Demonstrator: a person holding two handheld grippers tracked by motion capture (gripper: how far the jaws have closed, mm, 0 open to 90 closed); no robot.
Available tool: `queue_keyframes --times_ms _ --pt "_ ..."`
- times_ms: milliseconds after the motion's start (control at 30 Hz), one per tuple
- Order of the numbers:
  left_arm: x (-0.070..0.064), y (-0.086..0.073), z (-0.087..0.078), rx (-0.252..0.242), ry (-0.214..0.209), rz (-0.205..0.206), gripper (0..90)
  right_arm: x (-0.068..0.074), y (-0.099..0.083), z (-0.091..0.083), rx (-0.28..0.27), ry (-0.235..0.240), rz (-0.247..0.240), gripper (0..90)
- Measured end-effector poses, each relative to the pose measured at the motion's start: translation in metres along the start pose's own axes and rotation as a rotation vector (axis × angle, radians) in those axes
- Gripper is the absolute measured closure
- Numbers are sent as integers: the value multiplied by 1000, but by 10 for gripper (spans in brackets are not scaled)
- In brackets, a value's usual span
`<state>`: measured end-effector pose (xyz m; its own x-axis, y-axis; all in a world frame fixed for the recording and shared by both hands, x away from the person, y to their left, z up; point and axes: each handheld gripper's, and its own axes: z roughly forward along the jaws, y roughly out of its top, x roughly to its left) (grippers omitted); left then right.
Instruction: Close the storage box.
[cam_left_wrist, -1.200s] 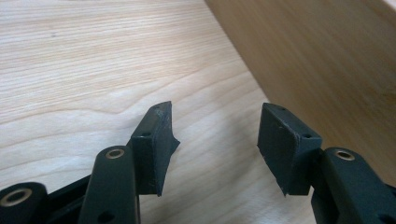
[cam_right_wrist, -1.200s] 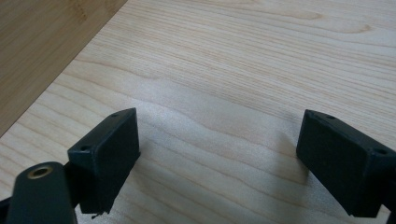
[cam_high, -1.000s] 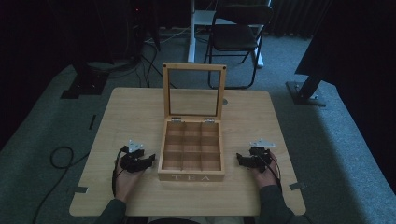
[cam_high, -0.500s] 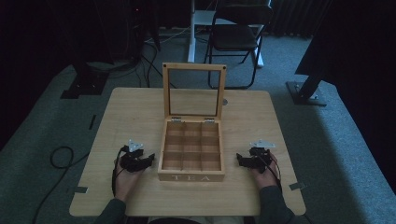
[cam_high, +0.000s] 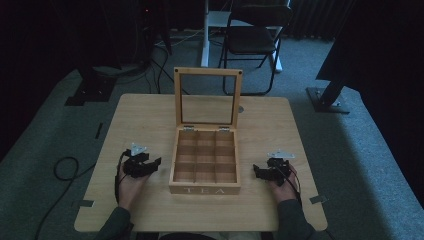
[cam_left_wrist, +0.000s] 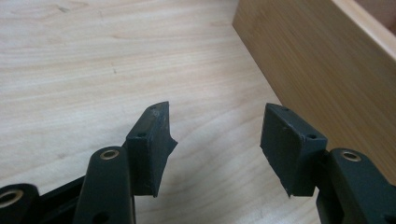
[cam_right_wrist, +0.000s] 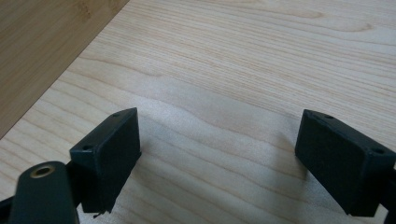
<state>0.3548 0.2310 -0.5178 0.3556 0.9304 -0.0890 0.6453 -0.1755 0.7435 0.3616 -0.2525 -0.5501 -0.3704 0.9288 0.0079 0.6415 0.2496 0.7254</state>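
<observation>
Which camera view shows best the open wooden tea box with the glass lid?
The high view: the open wooden tea box appears whole, lid upright, compartments visible. The left gripper view shows one side wall; the right gripper view shows a corner of its wall.

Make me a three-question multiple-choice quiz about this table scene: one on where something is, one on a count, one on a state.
1. Where does the light wooden tea box stand relative to the two black handheld grippers?
A. between them
B. left of both
C. right of both

2. How many compartments does the box have?
A. four
B. six
C. nine

3. How is the box's wood-framed glass lid?
A. shut flat
B. open, standing upright
C. lying off on the table

Answers: 1 A, the left gripper and right gripper flank it on the pale wooden table. 2 C, dividers form three rows of three. 3 B, it rises from the rear hinges.
</observation>
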Motion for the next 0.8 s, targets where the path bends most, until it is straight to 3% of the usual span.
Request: queue_keyframes --times_ms 433,800 --pt "-5 28 -4 -27 -6 68 426 1 -1 -1 1 1 -1 137" --pt "-4 53 -12 -72 -25 68 422 0 -1 -1 1 1 -2 137"
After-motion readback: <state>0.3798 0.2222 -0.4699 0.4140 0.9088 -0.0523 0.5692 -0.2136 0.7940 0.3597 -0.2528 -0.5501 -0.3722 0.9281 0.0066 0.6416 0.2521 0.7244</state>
